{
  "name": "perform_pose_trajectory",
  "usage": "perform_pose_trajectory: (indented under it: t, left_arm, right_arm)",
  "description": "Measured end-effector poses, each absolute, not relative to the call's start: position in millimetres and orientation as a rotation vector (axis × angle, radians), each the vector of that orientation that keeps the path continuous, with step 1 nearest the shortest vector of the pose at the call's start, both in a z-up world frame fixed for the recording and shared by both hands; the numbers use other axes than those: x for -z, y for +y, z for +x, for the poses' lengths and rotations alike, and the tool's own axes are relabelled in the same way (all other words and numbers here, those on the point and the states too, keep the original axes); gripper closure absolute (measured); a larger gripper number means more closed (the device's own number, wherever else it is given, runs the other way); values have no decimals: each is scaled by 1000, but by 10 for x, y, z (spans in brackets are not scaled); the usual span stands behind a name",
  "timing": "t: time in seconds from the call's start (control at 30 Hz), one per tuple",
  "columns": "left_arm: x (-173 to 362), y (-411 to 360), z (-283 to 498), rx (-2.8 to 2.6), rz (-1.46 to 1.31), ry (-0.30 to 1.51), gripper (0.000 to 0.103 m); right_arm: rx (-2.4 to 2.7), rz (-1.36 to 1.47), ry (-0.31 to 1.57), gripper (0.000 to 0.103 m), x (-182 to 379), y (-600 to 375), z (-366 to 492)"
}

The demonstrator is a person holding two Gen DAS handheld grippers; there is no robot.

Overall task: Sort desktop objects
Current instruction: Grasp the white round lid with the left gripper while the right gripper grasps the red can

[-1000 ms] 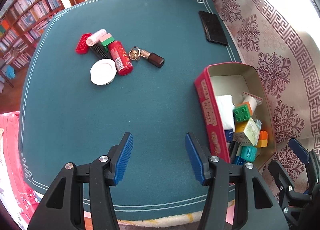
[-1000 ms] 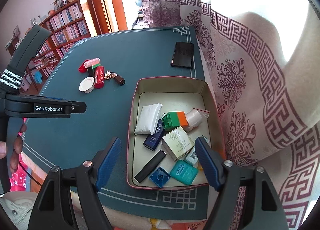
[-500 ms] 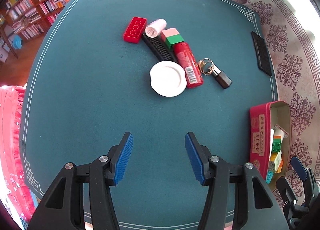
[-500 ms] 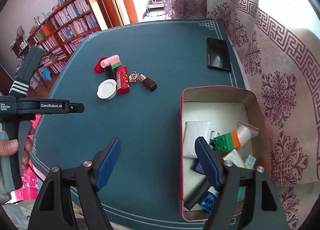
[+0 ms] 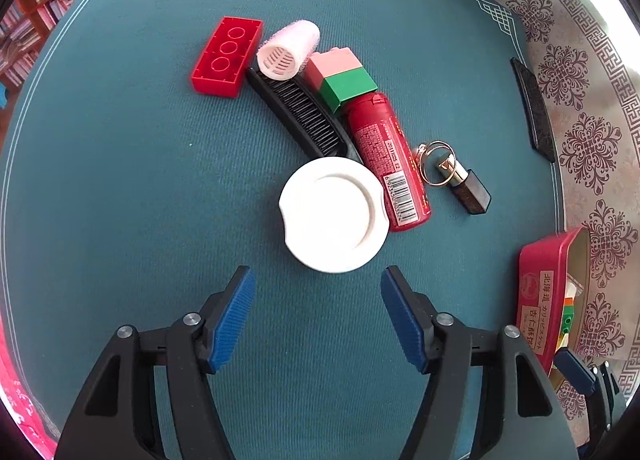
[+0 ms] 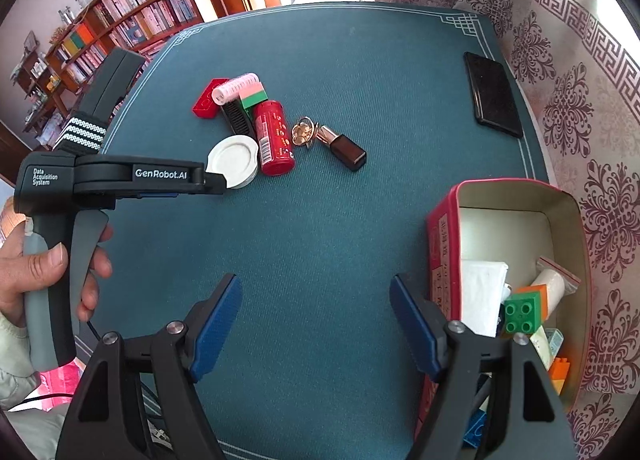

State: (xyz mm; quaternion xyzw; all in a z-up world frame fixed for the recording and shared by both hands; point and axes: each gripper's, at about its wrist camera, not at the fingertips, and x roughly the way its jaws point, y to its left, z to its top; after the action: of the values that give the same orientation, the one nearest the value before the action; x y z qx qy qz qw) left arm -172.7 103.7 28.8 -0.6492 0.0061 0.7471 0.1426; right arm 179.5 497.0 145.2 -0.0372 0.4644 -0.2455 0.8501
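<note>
- One cluster mid-desk (image 5: 120,200): 1 white lid (image 5: 334,215), 1 red can (image 5: 386,160), 1 black comb (image 5: 300,116), 1 red brick (image 5: 228,56), 1 hair roller (image 5: 288,50), 1 pink-green block (image 5: 340,78), 1 keyring fob (image 5: 456,176).
- 1 phone (image 6: 493,94) far right.
- 1 red tin (image 6: 516,196), part-filled.
- Left tool (image 5: 316,320) open, empty, just short of lid.
- Right tool (image 6: 316,324) open, empty, beside tin.

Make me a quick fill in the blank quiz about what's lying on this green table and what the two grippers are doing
1. The left gripper is open, nearest the round ____ lid.
2. The pink block joins a ____ block.
3. The comb lies between the red brick and the red ____.
4. The right gripper holds ____.

Missing words: white; green; can; nothing
</note>
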Motion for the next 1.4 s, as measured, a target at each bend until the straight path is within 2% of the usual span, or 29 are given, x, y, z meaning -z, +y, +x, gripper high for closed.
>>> perform_pose_trajectory:
  t: [0.33, 0.4, 0.53, 0.63, 0.73, 0.8, 0.97, 1.07, 1.2, 1.4]
  left_arm:
    - [-81, 1222, -1949, -2122, -1888, -5, 34]
    - [-95, 1242, -1969, -2133, -1865, -6, 30]
    - [-99, 1250, -2003, -2158, -1845, 69, 30]
    - [-113, 1195, -2009, -2144, -1825, 49, 30]
    - [-114, 1141, -1995, -2202, -1827, 157, 30]
    - [-124, 1059, -1989, -2214, -1810, 152, 34]
    - [-141, 882, -1973, -2230, -1815, 159, 35]
    - [-155, 770, -1961, -2237, -1821, 138, 35]
    - [-189, 651, -1948, -2247, -1823, 116, 35]
    - [-179, 550, -1932, -2240, -1837, 96, 35]
  right_arm:
    - [592, -44, 1022, 23, -1342, 4912, 1953]
    - [599, -44, 1028, 23, -1322, 4908, 1991]
    - [612, -38, 1039, 23, -1289, 4894, 2079]
    - [623, -33, 1044, 23, -1279, 4874, 2139]
    - [631, -31, 1046, 23, -1274, 4840, 2222]
    - [639, -28, 1042, 23, -1284, 4810, 2289]
    - [648, -11, 1028, 23, -1322, 4727, 2500]
    - [639, 11, 1023, 31, -1345, 4681, 2635]
    - [613, 54, 1037, 48, -1312, 4611, 2843]
    - [586, 89, 1049, 53, -1240, 4536, 3144]
